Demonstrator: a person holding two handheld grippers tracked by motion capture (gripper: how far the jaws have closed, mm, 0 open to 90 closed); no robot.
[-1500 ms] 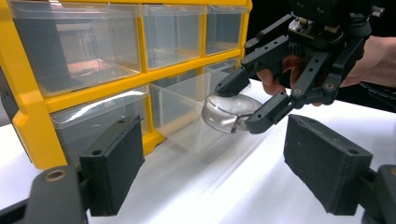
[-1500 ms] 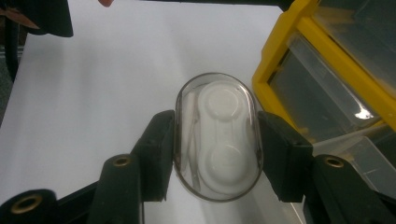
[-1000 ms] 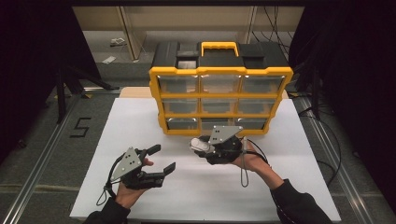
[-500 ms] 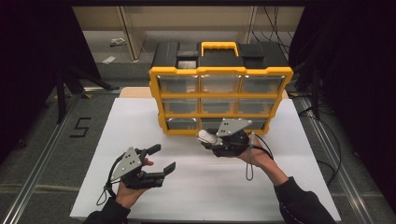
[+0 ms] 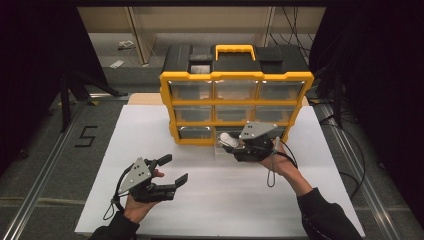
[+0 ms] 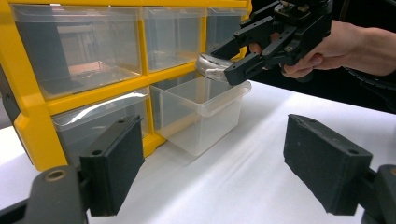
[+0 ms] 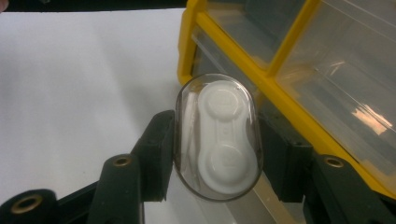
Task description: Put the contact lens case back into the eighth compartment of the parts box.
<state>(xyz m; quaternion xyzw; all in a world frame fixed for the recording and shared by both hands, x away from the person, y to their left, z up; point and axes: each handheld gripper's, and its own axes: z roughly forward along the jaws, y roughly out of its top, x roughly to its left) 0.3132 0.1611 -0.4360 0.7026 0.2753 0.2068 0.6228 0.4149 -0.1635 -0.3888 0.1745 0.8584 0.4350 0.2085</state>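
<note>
Case [image 7: 217, 140] edges hidden by right claw [image 7: 212, 154] pads; drawer [image 6: 198, 114] open.

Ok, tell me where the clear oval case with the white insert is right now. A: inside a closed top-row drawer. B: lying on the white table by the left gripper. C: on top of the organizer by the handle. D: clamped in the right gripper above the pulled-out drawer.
D: the right gripper is shut on the clear oval case, holding it over the pulled-out drawer of the yellow organizer.
</note>
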